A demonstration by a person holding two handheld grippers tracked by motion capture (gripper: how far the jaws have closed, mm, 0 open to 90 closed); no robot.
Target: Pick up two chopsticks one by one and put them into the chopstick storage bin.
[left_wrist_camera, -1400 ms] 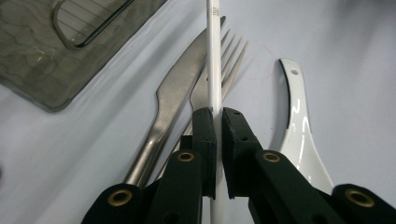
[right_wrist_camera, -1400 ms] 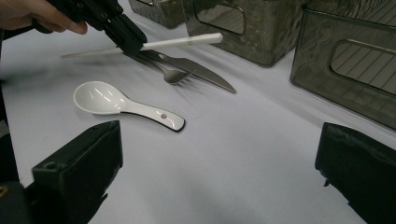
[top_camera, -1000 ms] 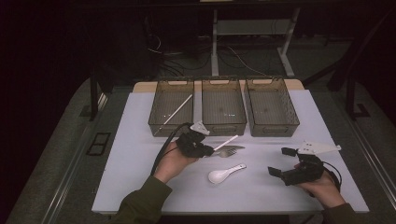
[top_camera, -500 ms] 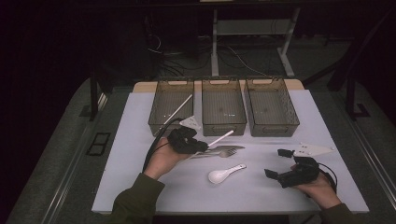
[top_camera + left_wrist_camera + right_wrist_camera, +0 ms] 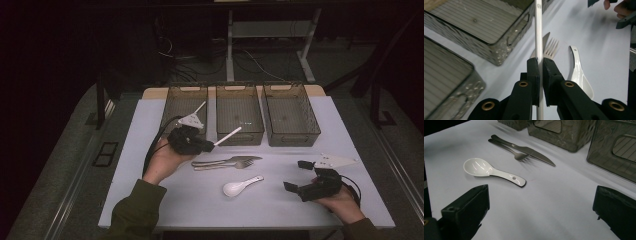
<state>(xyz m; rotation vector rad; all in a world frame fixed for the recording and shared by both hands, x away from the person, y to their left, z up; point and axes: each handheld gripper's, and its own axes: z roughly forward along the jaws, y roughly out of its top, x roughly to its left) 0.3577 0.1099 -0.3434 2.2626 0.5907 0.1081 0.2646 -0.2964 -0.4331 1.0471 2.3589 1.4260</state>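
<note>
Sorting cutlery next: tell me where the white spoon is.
In the high view the white spoon lies on the table toward the near edge, just in front of the knife and fork, left of the right gripper.

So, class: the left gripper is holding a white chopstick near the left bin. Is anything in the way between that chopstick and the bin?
Nothing visible blocks it. The left gripper holds the chopstick above the table, just in front of the left bin, whose top is open. Another chopstick already leans inside the bin, with room beside it.
</note>
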